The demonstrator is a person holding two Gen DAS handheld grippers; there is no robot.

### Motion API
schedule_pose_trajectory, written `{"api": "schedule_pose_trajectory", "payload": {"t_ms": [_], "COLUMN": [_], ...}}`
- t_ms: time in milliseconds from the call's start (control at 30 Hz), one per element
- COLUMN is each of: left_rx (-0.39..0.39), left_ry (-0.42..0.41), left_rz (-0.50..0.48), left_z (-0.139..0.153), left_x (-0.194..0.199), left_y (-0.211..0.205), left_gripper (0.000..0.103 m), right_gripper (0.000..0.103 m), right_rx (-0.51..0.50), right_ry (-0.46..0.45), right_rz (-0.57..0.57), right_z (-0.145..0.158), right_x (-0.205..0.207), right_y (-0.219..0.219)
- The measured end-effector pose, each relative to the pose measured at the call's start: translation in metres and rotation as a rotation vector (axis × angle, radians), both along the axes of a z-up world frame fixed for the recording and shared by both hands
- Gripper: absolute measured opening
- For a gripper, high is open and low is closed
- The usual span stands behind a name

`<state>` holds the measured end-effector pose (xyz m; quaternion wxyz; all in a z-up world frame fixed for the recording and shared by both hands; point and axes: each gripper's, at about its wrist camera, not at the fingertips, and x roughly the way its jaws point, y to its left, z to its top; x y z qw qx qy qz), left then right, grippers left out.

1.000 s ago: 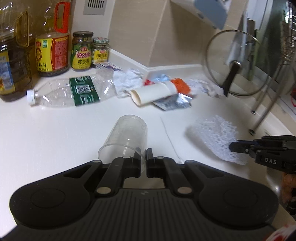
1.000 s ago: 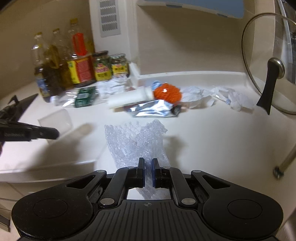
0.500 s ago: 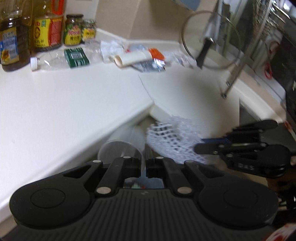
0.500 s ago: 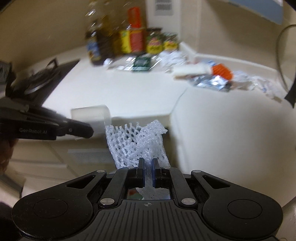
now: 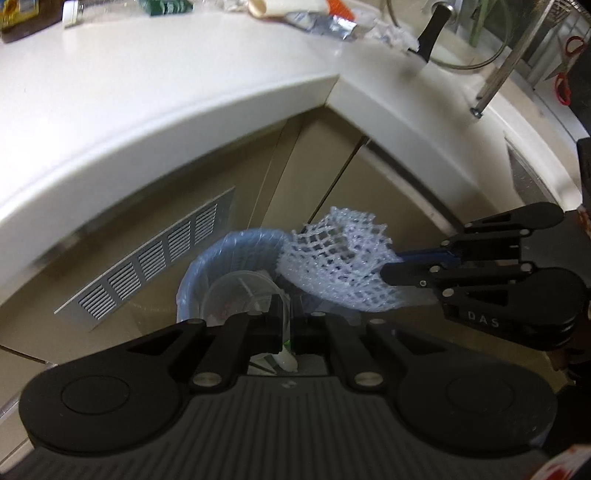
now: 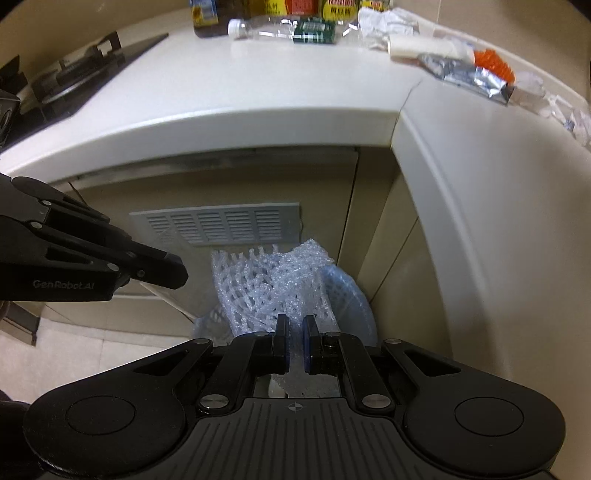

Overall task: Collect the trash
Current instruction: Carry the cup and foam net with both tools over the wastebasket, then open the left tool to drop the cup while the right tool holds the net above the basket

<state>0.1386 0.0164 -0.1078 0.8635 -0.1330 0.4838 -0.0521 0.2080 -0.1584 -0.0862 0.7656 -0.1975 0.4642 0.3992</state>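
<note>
Left gripper: clamped on the rim of a clear plastic cup, held over the mouth of the bin.
Right gripper: clamped on a white foam fruit net, hanging over the same bin; also seen from the left wrist view as net in the right tongs.
Bin: round wastebasket with a bluish liner, on the floor in the inside corner of the cabinets, below the countertop edge. Some scraps are seen at its bottom; what they are cannot be told.
Step in hand: judged to be the drop; both items are positioned above the opening, neither released yet.
Still on the countertop, toward its back edge: an empty water bottle with a green label, crumpled white paper, a white tube or roll, a silver foil pouch, an orange mesh piece, clear plastic wrap at the right end.
Not trash, judged: oil bottle and jars at the back left corner, glass pot lid leaning at the right.
Progress: early to middle; two items about to be binned, roughly six pieces left for collection.
Risk: the net is light and springy and could catch on the liner rim instead of falling in.
</note>
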Motion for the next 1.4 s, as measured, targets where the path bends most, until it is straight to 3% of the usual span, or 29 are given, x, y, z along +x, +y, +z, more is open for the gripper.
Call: {"api": "schedule_pose_trajectory", "payload": {"t_ms": [567, 1400], "left_rx": [0.012, 0.005], "left_ry": [0.109, 0.166], "left_rz": [0.011, 0.034], "left_z": [-0.039, -0.044], "left_x": [0.029, 0.043], "left_y": [-0.003, -0.007], "left_gripper": [0.002, 0.002], "right_gripper": [0.007, 0.007], "right_rx": [-0.092, -0.148], "right_ry": [0.023, 0.057], "right_rz": [-0.047, -0.024], "right_z": [-0.046, -0.072], "right_x": [0.020, 0.029], "right_y": [0.013, 0.022]}}
